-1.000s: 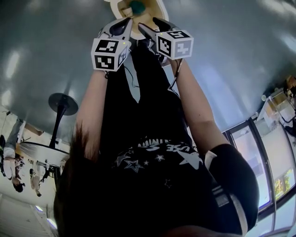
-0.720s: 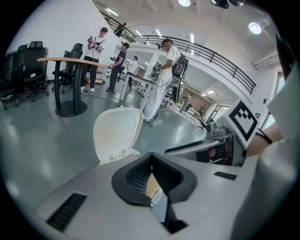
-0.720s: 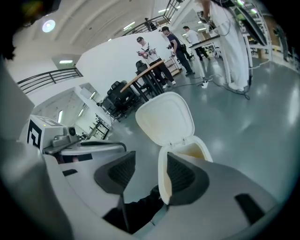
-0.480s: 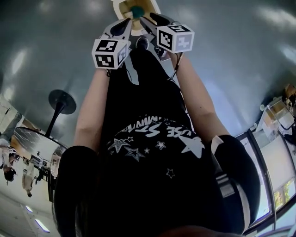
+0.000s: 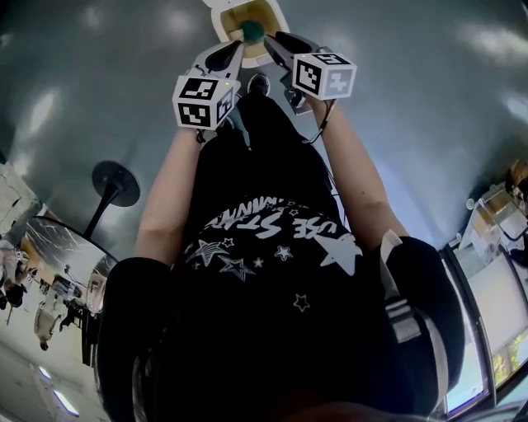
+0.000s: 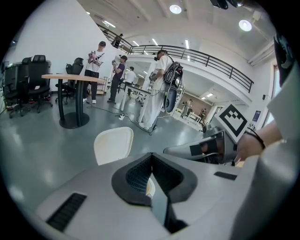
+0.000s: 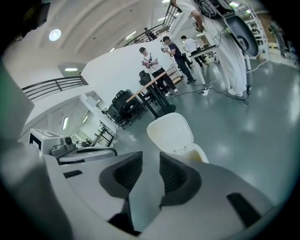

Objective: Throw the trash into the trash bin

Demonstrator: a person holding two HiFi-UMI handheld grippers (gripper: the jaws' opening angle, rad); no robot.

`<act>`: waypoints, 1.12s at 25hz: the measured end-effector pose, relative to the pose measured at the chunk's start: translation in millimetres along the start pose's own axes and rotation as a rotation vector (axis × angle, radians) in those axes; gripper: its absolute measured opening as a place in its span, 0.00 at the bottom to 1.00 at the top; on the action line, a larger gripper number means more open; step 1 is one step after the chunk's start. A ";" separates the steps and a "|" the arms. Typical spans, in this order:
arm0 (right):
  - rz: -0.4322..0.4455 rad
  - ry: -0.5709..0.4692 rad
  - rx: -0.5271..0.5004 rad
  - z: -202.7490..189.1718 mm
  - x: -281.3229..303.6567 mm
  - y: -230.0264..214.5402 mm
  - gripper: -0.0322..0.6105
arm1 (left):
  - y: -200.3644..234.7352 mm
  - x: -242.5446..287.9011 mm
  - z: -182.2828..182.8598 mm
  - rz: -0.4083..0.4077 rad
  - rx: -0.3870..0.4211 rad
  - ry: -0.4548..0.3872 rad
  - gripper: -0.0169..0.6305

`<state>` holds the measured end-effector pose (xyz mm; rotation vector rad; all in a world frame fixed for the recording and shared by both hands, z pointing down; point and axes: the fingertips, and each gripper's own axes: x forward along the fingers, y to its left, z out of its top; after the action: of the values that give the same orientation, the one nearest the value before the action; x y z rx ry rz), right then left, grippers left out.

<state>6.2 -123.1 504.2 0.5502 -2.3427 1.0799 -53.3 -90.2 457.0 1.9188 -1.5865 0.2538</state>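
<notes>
The white trash bin (image 5: 224, 23) stands open on the grey floor ahead of me, its lid (image 6: 113, 144) tipped back. Something small and green (image 5: 252, 30) lies inside it. Both grippers hang side by side just short of the bin and above it. My left gripper (image 5: 233, 51) has its pads together at the tips (image 6: 150, 157), and I see nothing held. My right gripper (image 5: 275, 43) has just been closing. A narrow gap remains between its pads (image 7: 151, 159), with nothing in it. Past that gap show the lid (image 7: 171, 133) and the bin's rim (image 7: 199, 152).
A round table on a black pedestal (image 5: 114, 185) stands to my left, with office chairs (image 6: 28, 79) behind it. Several people (image 6: 98, 56) stand across the hall, one in white with a backpack (image 6: 161, 89). Glass cabinets (image 5: 487, 272) line the right.
Both grippers and the bin sit lower in the head view, and more of the open bin shows. The right gripper's jaws look closer together. The table has slid left and down.
</notes>
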 end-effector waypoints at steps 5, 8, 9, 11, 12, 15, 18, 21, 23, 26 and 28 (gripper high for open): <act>0.018 -0.051 -0.019 1.3 -9.4 24.7 0.19 | 1.2 -21.5 5.9 0.007 0.004 -0.040 0.04; 0.010 -0.077 -0.040 2.6 -23.3 36.3 0.17 | -3.8 -37.2 11.5 0.009 -0.009 -0.072 0.04; 0.008 -0.090 -0.042 3.0 -28.9 40.2 0.15 | -5.9 -43.5 13.3 0.009 -0.011 -0.085 0.04; 0.009 -0.120 -0.049 3.4 -40.1 50.7 0.12 | -9.7 -59.0 17.7 0.007 -0.008 -0.115 0.04; 0.013 -0.140 -0.057 3.9 -46.3 57.3 0.12 | -11.9 -68.1 20.8 0.005 -0.006 -0.136 0.04; 0.015 -0.215 -0.100 7.5 -69.6 79.7 0.09 | -18.9 -98.3 30.3 -0.002 -0.004 -0.206 0.04; 0.005 -0.273 -0.173 12.1 -92.2 102.9 0.06 | -22.1 -126.3 34.6 -0.002 0.015 -0.250 0.04; 0.003 -0.304 -0.229 16.4 -108.0 122.4 0.06 | -22.8 -146.9 33.8 0.003 0.037 -0.264 0.04; 0.008 -0.324 -0.239 19.4 -118.1 133.9 0.06 | -26.7 -157.7 34.7 0.004 0.049 -0.270 0.04; 0.027 -0.366 -0.263 21.5 -132.0 158.7 0.06 | -35.3 -177.0 40.7 -0.005 0.081 -0.300 0.04; 0.032 -0.388 -0.297 20.0 -140.1 174.4 0.06 | -42.2 -189.8 45.7 -0.011 0.102 -0.328 0.04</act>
<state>17.1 -12.5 309.0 0.6562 -2.7901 0.6595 -73.4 41.7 308.4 2.1316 -1.8002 0.0147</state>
